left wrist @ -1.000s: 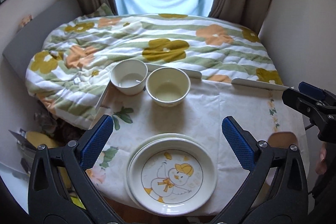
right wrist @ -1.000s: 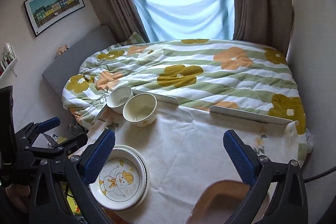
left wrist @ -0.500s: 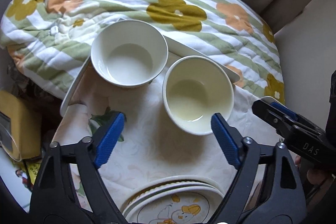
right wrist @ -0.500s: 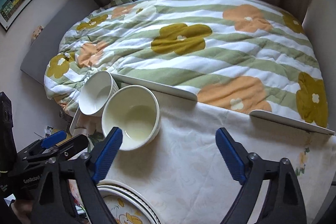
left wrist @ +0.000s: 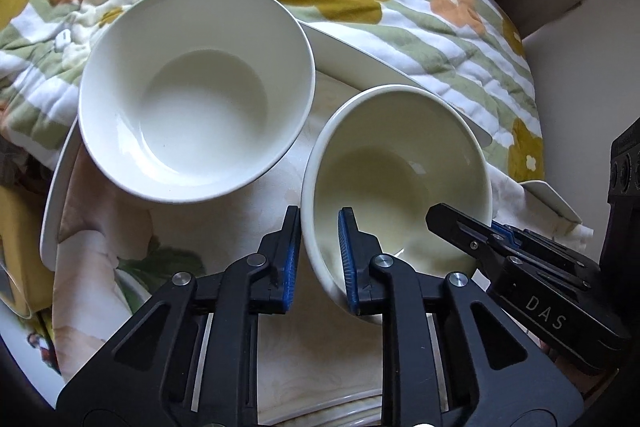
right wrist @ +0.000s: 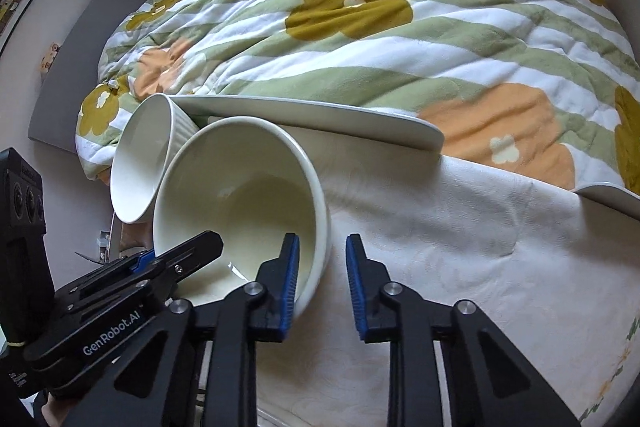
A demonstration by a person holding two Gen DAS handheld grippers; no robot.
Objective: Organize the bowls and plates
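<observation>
A cream bowl [left wrist: 400, 171] stands on the table cloth beside a white bowl [left wrist: 196, 95]. My left gripper [left wrist: 319, 259] is shut on the cream bowl's near left rim, one pad outside and one inside. My right gripper [right wrist: 322, 283] straddles the same bowl's [right wrist: 240, 203] right rim: its left pad is inside the bowl, and a gap shows between the right pad and the wall. The white bowl [right wrist: 140, 163] lies just behind it. The rim of a plate stack [left wrist: 340, 417] shows at the bottom edge.
A flowered quilt [right wrist: 360, 27] covers the bed behind the table. White table edge pieces [right wrist: 312, 119] run behind the bowls. The cloth [right wrist: 480, 247] stretches to the right of the cream bowl. Each gripper shows in the other's view.
Both grippers have moved forward and down to the cream bowl. The left jaws have shut on its rim. The right jaws have narrowed around the opposite rim.
</observation>
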